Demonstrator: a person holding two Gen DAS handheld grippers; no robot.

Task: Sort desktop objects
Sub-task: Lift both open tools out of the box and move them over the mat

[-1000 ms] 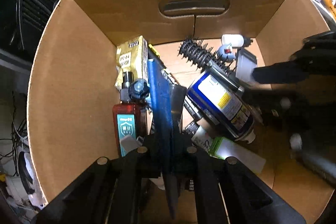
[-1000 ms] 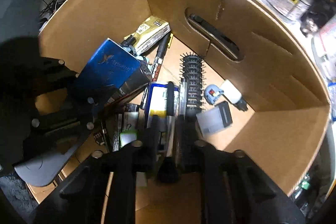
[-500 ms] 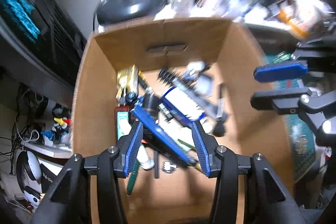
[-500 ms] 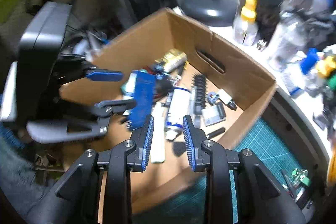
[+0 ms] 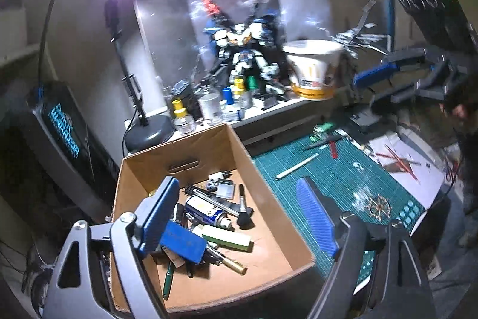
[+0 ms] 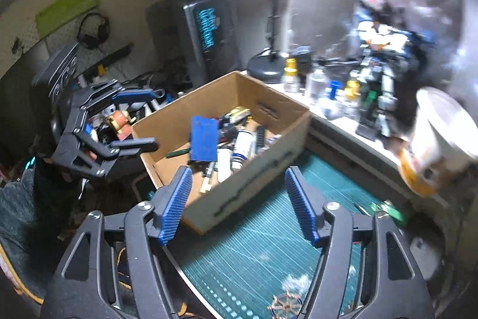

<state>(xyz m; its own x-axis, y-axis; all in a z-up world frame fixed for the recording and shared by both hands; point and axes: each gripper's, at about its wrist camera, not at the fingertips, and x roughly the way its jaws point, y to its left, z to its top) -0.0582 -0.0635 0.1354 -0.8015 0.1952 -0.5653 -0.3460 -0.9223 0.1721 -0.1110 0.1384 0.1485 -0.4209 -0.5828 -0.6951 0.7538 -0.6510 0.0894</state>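
Cardboard box (image 5: 209, 148) sits lower-left in the left view; white stick (image 5: 296, 166) lies on the green mat (image 5: 334, 178) at centre, slanting toward upper right. Both the left gripper (image 5: 239, 217) and right gripper (image 6: 239, 207) are spread and empty; the left looks nearer.

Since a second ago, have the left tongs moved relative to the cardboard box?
Yes. The left tongs have pulled up and back out of the cardboard box. They were shut on a blue item down inside; now they are open above its near rim.
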